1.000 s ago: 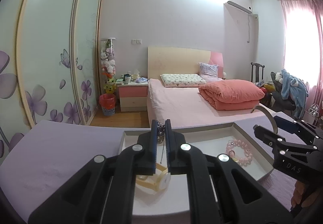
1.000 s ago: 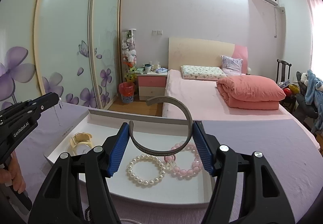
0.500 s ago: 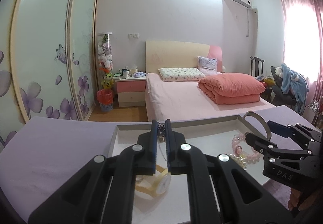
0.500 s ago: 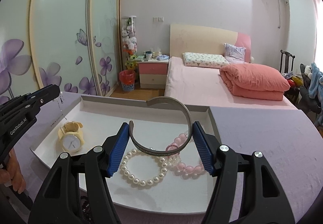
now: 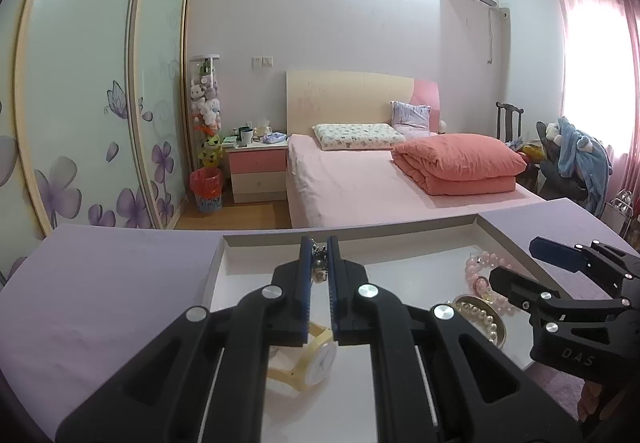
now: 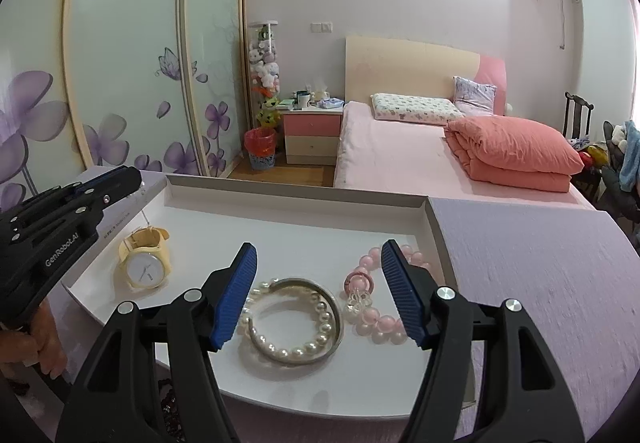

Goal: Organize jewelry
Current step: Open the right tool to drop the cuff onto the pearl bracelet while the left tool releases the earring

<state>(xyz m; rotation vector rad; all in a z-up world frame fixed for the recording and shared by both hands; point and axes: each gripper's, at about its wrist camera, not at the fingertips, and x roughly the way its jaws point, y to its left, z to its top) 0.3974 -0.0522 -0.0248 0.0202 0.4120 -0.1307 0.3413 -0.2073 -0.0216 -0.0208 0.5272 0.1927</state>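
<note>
Our left tongs (image 5: pixel 319 263) are clamped on a thin chain necklace (image 5: pixel 319 270), its beads showing between the blue pads while the chain hangs down over the white tray (image 6: pixel 288 239). Our right tongs (image 6: pixel 318 291) stand open above that tray with nothing between the pads; the silver bangle (image 6: pixel 332 297) lies flat on the tray floor just below them, with the pearl bracelet (image 6: pixel 288 353) lying partly inside its ring. Just to the right of those 2 pieces rests a pink bead bracelet (image 6: pixel 384 323) with a clear charm, close to the tray's right wall. Toward the tray's left side sits a yellow wristwatch (image 6: pixel 145 267), tilted with its white dial facing us, well apart from the 3 bracelets. In the left wrist view the same watch (image 5: pixel 316 359) lies directly under the closed tongs. The tray sits on a bench (image 6: pixel 540 283) covered in lilac cloth. A hand (image 6: pixel 40 339) grips the left tool at the edge of the right wrist view. Beyond the bench are a pink bed (image 5: pixel 360 183) with a folded coral quilt (image 5: pixel 460 163) and a flower-printed wardrobe (image 5: pixel 100 103).
</note>
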